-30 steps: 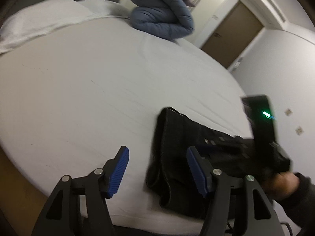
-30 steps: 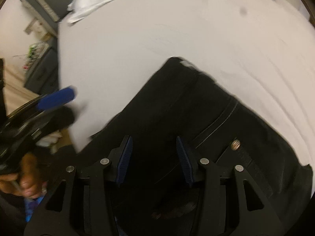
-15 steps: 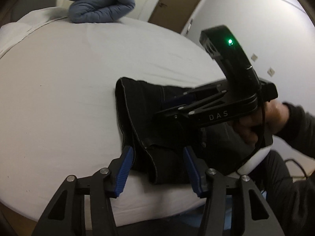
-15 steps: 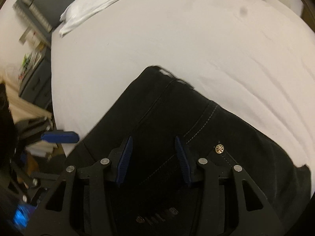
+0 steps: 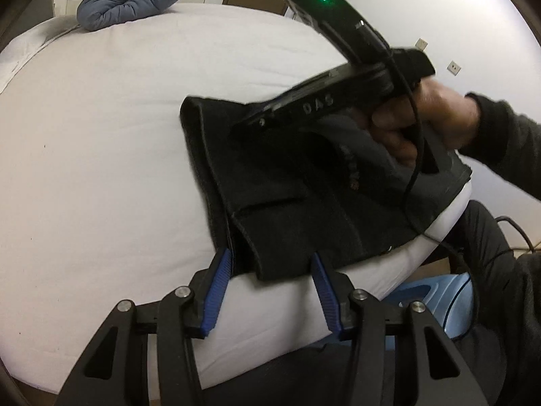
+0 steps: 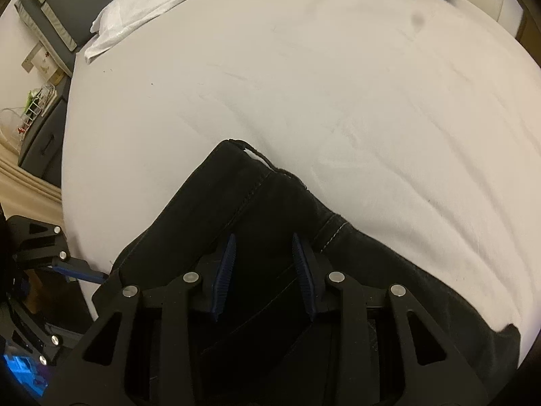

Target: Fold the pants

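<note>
my left gripper (image 5: 270, 284) has dropped to the near edge of the bed (image 5: 101, 169), its jaws just narrowing to a middling gap around a corner of the black pants (image 5: 287, 209), the pads not yet pressing. my right gripper (image 6: 263, 270) points steeply down on the folded bundle, jaws closing in too, dark cloth between them; whether they pinch it i cannot tell. both tools look set to grab for another fold. a second ago my left tool hung back over bare sheet and the right stood wider.
</note>
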`<state>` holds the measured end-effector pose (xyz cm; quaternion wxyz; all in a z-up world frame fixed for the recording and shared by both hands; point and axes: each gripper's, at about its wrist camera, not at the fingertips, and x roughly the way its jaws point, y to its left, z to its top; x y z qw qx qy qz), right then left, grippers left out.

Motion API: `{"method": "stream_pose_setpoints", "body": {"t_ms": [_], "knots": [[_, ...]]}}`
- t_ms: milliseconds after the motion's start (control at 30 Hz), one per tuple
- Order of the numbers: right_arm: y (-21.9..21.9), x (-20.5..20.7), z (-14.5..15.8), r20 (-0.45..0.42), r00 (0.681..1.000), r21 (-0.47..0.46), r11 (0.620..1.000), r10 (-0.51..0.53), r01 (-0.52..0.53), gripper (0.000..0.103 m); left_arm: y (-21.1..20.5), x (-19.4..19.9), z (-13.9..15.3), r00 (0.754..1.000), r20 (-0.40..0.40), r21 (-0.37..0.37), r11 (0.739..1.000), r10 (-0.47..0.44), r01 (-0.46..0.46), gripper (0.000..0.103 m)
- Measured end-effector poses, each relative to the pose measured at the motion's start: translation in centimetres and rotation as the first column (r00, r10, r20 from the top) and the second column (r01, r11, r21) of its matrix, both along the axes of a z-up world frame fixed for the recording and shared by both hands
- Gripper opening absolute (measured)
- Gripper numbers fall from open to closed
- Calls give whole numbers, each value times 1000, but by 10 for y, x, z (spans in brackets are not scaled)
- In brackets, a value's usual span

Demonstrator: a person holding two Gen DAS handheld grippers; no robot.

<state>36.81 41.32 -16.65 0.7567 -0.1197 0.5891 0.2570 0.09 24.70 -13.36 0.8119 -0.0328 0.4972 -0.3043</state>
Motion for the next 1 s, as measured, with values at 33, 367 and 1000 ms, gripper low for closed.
{"method": "stream_pose_setpoints", "body": {"t_ms": [33,367,1000], "knots": [[-6,-3,1,0,1000,-3,1000,-7,7,31,0,-1,-2,1000,-7,11,1000,1,-1,52],[-15,-50,54,116,991,67,996,-68,61,34,-3,-11,-5,999,17,16,999,45,-46,50],[-94,-34,36,-34,964,359,897,-263,258,36,-42,-32,81,978,199,-35,997,68,-62,50]]}}
